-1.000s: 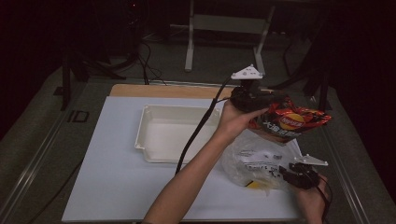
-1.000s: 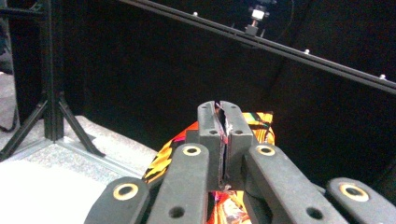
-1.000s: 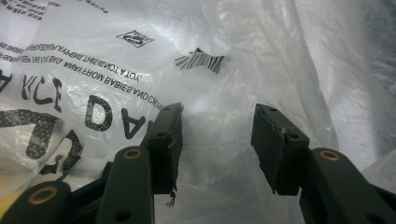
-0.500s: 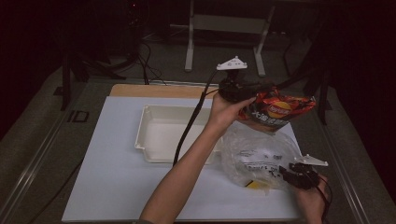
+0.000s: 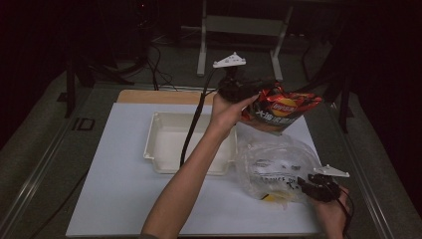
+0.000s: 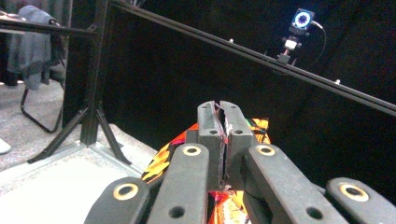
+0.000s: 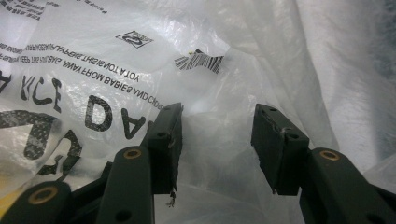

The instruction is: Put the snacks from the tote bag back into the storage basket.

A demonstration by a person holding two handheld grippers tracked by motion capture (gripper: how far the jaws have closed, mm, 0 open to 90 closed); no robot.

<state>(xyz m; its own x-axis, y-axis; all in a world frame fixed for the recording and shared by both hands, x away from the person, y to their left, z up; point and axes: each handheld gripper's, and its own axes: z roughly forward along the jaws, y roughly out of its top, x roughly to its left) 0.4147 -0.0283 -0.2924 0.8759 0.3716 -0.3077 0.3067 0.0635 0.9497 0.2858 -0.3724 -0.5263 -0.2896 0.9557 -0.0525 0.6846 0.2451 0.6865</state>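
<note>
A red and orange chip bag (image 5: 284,107) hangs in the air over the table's far right part. My left gripper (image 5: 255,94) is shut on the bag's edge. In the left gripper view the jaws stand pressed together on the thin foil, with the chip bag (image 6: 161,163) hanging below my left gripper (image 6: 219,116). A crumpled clear plastic bag (image 5: 271,164) with black print lies at the front right. My right gripper (image 5: 304,185) rests at its right edge, jaws open. In the right gripper view the plastic bag (image 7: 93,70) lies in front of my right gripper (image 7: 217,140), its film bulging between the spread jaws.
A shallow white tray (image 5: 160,149) sits mid-table on a white mat (image 5: 114,189). The left forearm reaches across the tray's right side. A wooden board (image 5: 159,96) edges the mat at the back. A metal stand (image 5: 204,45) and cables lie beyond the table.
My left gripper has carried the chip bag to the left and slightly up, away from above the plastic bag. The right gripper has stayed in place.
</note>
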